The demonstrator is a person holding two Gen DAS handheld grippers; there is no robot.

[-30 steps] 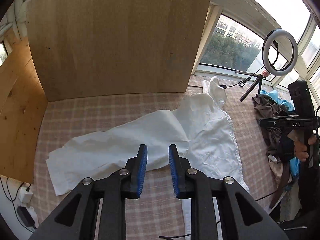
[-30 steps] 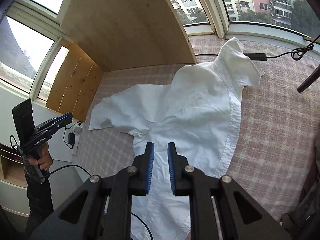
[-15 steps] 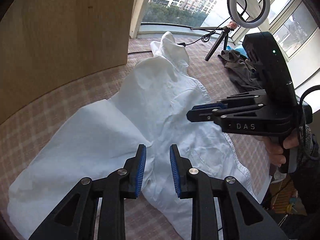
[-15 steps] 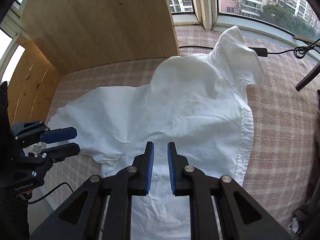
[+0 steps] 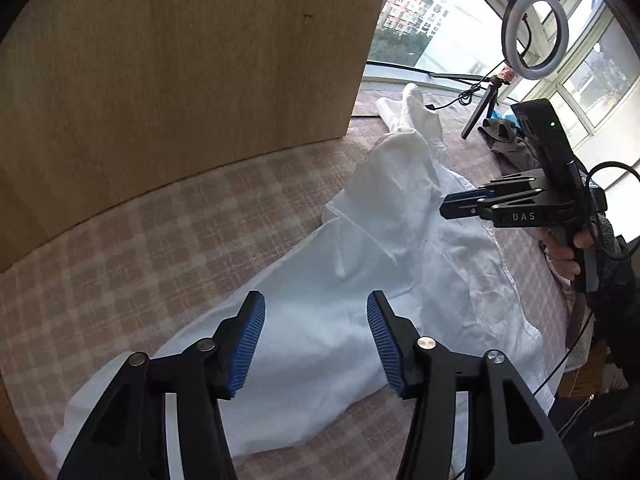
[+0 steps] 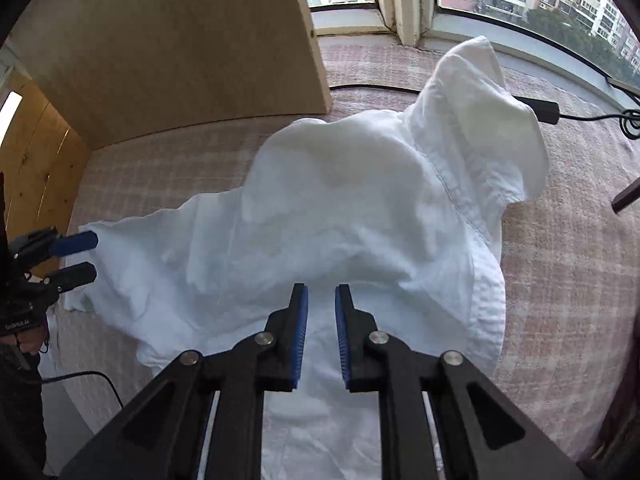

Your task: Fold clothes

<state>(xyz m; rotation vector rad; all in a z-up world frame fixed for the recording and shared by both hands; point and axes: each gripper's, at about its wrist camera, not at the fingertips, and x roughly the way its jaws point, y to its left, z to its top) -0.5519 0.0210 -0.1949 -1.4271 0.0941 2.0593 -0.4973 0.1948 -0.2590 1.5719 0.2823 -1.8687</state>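
I lower both tools, left tool [image 5: 316, 340] and right tool [image 6: 321, 322], jaws opening and empty, over the white shirt [image 6: 360, 208] crumpled beneath them on the tabletop [image 5: 168, 224]; pinching one layer's edge should fold cleanly.

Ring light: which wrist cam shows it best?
Left wrist. The ring light shows whole at upper right, on its small stand beyond the white shirt. The right wrist view shows no ring, only a dark bar at its right edge that may be part of the stand.

White letters "DAS" are showing on the black side of the right gripper [image 5: 460, 206], seen from the left wrist.
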